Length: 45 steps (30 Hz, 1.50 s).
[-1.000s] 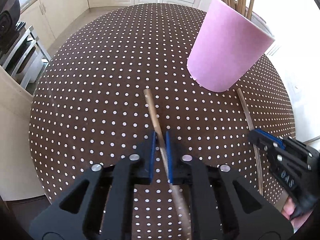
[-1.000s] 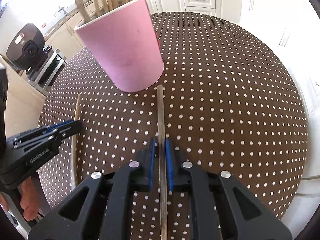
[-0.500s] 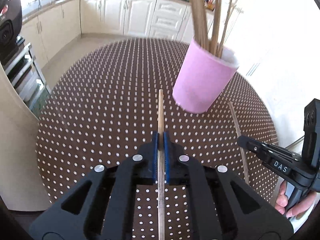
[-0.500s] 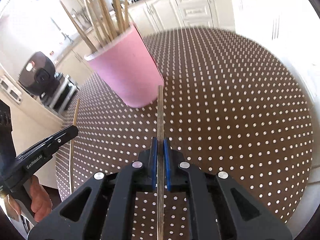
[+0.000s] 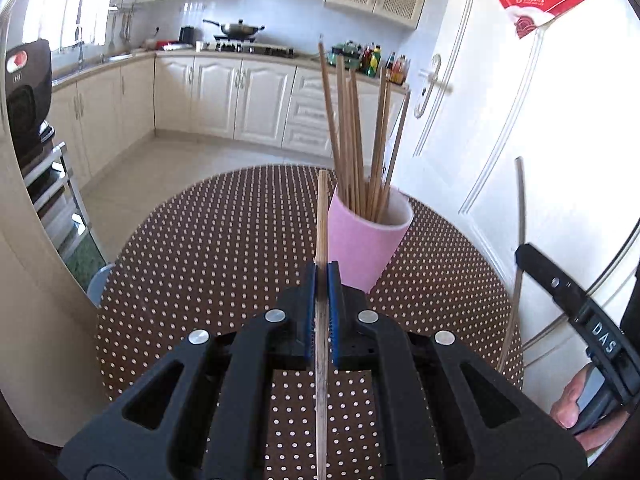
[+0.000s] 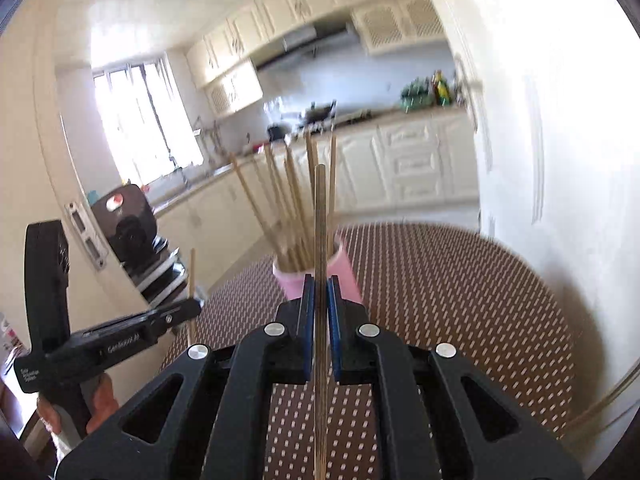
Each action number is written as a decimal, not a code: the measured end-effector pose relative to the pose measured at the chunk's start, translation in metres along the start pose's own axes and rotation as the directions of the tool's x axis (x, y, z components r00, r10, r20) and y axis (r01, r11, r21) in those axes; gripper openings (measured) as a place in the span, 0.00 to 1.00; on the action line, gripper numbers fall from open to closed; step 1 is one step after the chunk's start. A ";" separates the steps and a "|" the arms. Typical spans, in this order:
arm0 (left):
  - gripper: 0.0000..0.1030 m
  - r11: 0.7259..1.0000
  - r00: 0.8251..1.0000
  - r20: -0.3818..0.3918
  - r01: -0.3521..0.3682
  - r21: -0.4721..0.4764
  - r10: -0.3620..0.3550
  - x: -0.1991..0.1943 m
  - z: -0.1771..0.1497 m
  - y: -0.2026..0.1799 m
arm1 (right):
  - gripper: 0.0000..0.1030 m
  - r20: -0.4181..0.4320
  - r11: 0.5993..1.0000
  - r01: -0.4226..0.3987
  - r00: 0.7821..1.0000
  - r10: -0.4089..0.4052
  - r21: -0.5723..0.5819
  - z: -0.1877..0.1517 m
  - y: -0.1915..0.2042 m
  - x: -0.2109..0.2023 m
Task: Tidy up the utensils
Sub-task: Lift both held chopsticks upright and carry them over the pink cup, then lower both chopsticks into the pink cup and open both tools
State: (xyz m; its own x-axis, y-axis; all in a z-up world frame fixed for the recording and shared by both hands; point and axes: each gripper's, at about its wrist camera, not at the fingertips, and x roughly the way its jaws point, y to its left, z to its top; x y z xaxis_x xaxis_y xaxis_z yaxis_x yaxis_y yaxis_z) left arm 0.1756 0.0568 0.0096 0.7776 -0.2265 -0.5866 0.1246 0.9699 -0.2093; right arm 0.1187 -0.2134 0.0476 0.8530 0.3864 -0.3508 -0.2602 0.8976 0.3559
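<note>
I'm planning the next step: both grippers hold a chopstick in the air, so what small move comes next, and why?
Probably bring the left gripper over the pink cup and tip its chopstick down: the stick sits clamped beside the cup, and the rim is open among standing chopsticks.

1. We see a round table [image 5: 208, 264] covered in a brown cloth with small white dots; the cloth reaches the edge all round where we can see it.
2. A pink cup [image 5: 366, 246] stands upright on the table, toward the far right part of the top in the left wrist view (its base is partly hidden behind the black fingers in front).
3. The cup holds a bundle of chopsticks [image 5: 352, 136], which lean apart and stick up well above its rim.
4. In the right wrist view we find the same table [image 6: 460, 296] and cup [image 6: 346, 276], both smeared by blur, so the dots read as short dashes.
</note>
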 end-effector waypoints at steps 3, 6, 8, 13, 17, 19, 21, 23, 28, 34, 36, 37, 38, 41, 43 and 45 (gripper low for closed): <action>0.06 1.000 1.000 0.028 -0.011 -0.005 0.011 -0.007 0.007 -0.002 | 0.05 0.067 1.000 0.007 0.998 -0.008 0.008 0.008 0.000 -0.007; 0.06 1.000 0.998 0.063 -0.023 -0.001 0.023 -0.016 0.016 -0.006 | 0.05 0.128 1.000 0.016 0.992 -0.018 0.013 0.014 0.003 -0.010; 0.06 0.999 0.994 0.100 -0.046 0.001 0.046 -0.021 0.024 -0.012 | 0.05 0.175 1.000 0.013 0.984 -0.015 0.015 0.019 0.005 -0.012; 0.06 0.999 0.987 0.155 -0.045 0.002 0.044 -0.038 0.044 -0.023 | 0.05 0.271 1.000 0.005 0.962 -0.009 0.017 0.031 0.007 -0.016; 0.06 0.999 0.979 0.197 -0.054 -0.002 0.053 -0.046 0.060 -0.029 | 0.05 0.348 1.000 0.004 0.938 -0.006 0.005 0.044 0.014 -0.017; 0.06 0.999 0.975 0.217 -0.048 -0.005 0.048 -0.050 0.070 -0.031 | 0.05 0.385 1.000 0.003 0.923 -0.002 -0.002 0.054 0.020 -0.016; 0.06 0.999 0.970 0.238 -0.045 -0.008 0.045 -0.054 0.078 -0.034 | 0.05 0.414 1.000 0.005 0.910 -0.002 -0.007 0.060 0.022 -0.013; 0.06 0.999 0.965 0.258 -0.043 -0.012 0.045 -0.058 0.086 -0.035 | 0.05 0.445 1.000 0.014 0.895 -0.005 -0.016 0.069 0.027 -0.007; 0.06 1.000 0.952 0.305 -0.023 0.004 0.021 -0.064 0.108 -0.040 | 0.05 0.490 0.999 0.041 0.871 -0.024 -0.023 0.085 0.030 0.011; 0.06 1.000 0.937 0.349 -0.017 0.024 0.008 -0.060 0.127 -0.049 | 0.05 0.488 0.999 0.046 0.872 -0.030 -0.022 0.101 0.025 0.038; 0.06 0.999 0.936 0.351 -0.019 0.026 0.008 -0.053 0.134 -0.053 | 0.05 0.483 0.998 0.051 0.875 -0.030 -0.030 0.104 0.022 0.047; 0.06 0.999 0.937 0.349 -0.026 0.026 0.016 -0.049 0.137 -0.054 | 0.05 0.478 0.998 0.051 0.878 -0.029 -0.033 0.105 0.021 0.052; 0.06 0.999 0.937 0.348 -0.025 0.030 0.013 -0.045 0.141 -0.056 | 0.05 0.471 0.998 0.051 0.882 -0.026 -0.041 0.106 0.020 0.056; 0.06 0.999 0.939 0.343 -0.022 0.028 0.011 -0.030 0.149 -0.059 | 0.05 0.461 0.997 0.058 0.887 -0.027 -0.052 0.107 0.016 0.070; 0.06 0.999 0.945 0.328 -0.015 0.029 0.004 -0.017 0.153 -0.060 | 0.05 0.444 0.998 0.045 0.896 -0.023 -0.038 0.105 0.009 0.082; 0.06 0.999 0.949 0.315 -0.025 0.027 0.015 -0.005 0.153 -0.060 | 0.05 0.443 0.999 0.039 0.896 -0.027 -0.018 0.103 0.004 0.090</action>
State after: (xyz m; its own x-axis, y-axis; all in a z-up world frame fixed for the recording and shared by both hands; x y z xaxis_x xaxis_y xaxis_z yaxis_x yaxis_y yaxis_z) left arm 0.2585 0.0139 0.1446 0.9340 -0.1718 -0.3131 0.1217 0.9773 -0.1732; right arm 0.2411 -0.1964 0.1067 0.9718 0.2281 0.0600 -0.2350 0.9154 0.3268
